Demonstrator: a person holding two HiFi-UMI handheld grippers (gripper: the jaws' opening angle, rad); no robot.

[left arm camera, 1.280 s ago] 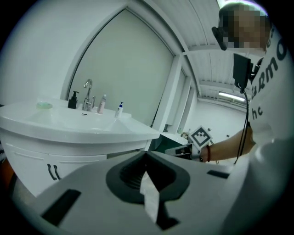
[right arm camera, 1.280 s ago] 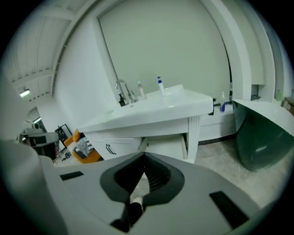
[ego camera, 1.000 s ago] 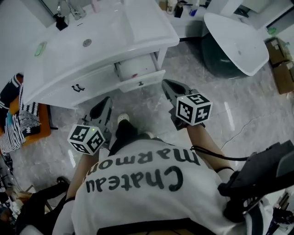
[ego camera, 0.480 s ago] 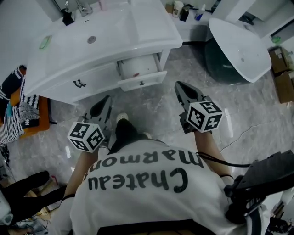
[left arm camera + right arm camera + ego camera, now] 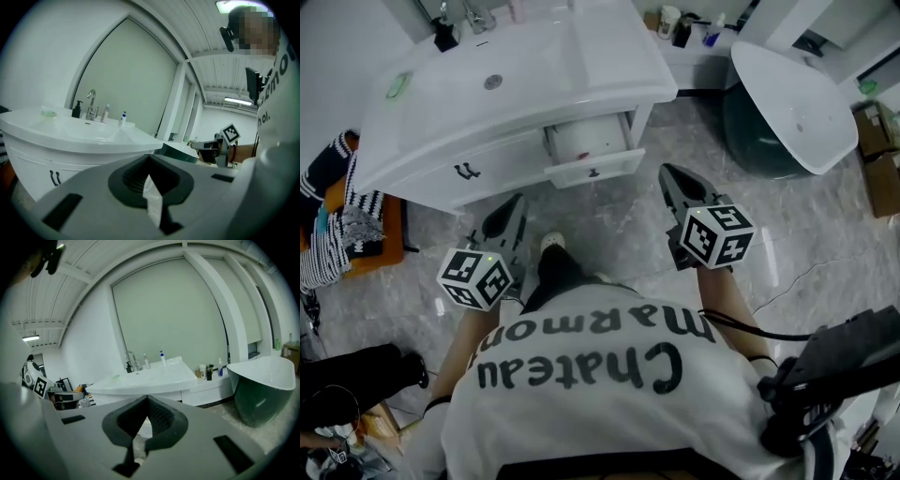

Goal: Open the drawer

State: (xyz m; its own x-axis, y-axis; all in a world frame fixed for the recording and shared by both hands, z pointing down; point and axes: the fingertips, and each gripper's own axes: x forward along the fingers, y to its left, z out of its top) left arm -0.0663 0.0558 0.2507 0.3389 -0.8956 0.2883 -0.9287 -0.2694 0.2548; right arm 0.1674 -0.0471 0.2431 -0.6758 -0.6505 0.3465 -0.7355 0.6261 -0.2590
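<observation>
Head view: white vanity (image 5: 516,103) at the top, a person standing before it, grey marble floor (image 5: 619,225) between them.
Drawer (image 5: 592,169): right-hand side under the basin, partway out, white inside showing; its front is clear of both tools.
Left gripper (image 5: 510,216): low by the person's torso, aimed at the vanity, well short of it. Left gripper view: jaws together, nothing between.
Right gripper (image 5: 674,184): below and just right of the drawer front, not touching. Right gripper view: jaws closed, empty.
Bathtub (image 5: 787,94): right of the vanity.
</observation>
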